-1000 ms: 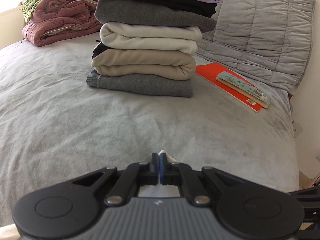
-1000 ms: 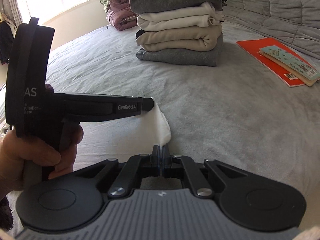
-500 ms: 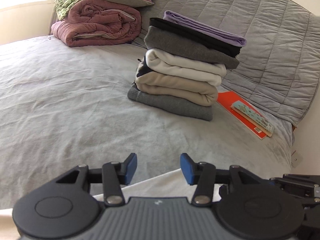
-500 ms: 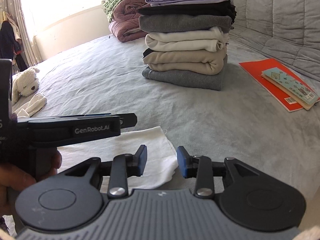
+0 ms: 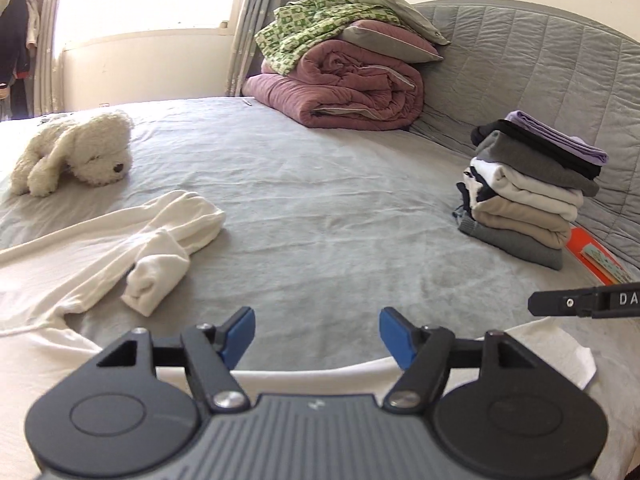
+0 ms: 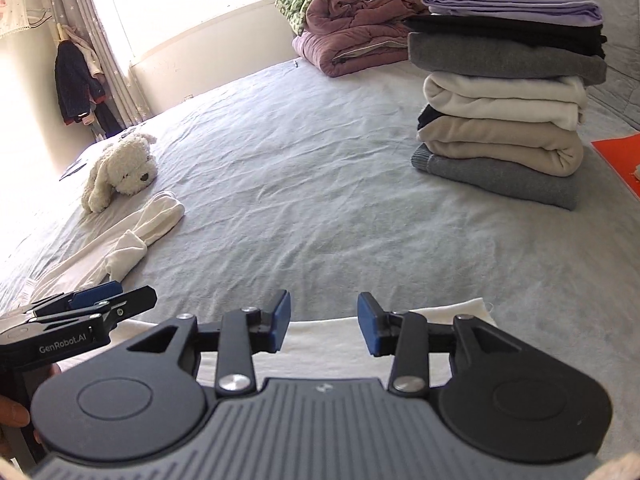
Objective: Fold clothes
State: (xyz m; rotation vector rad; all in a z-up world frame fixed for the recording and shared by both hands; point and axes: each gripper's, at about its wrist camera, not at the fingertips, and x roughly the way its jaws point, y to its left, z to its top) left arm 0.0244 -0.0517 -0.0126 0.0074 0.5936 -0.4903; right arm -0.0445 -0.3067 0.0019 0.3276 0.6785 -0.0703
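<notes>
A: Change noted. A second ago both hand-held grippers were pinched shut on a corner of the white garment [image 5: 560, 344]. Now the left hand-held gripper [image 5: 316, 330] has its jaws apart and opening, nothing between the blue pads, only grey bed [image 5: 340, 216] showing through the gap. The right hand-held gripper [image 6: 323, 326] is narrower but also opening, also with nothing in it.

B: So the cloth is let go?

A: Yes. The white garment lies flat on the bed, its near edge just beneath both grippers, one corner out to the right. The left view has also swung round from the pile to the far side, where a sleeve [image 5: 160, 256] lies bunched and doubled over beside a plush dog [image 5: 76, 152].

B: Meaning for the task?

A: My reading: one fold or lay-down is finished, and the sleeve side is next. That is a judgement, not seen.

B: Containers?

A: None in view. No basket, bin or drawer. The nearest thing to storage is the stack of folded clothes [image 6: 504, 100] standing on the bed, well apart from the garment. An orange book [image 6: 618, 160] lies just beside it. A rolled quilt [image 5: 348, 88] sits by the headboard, with a pillow and a green cloth on top.
</notes>
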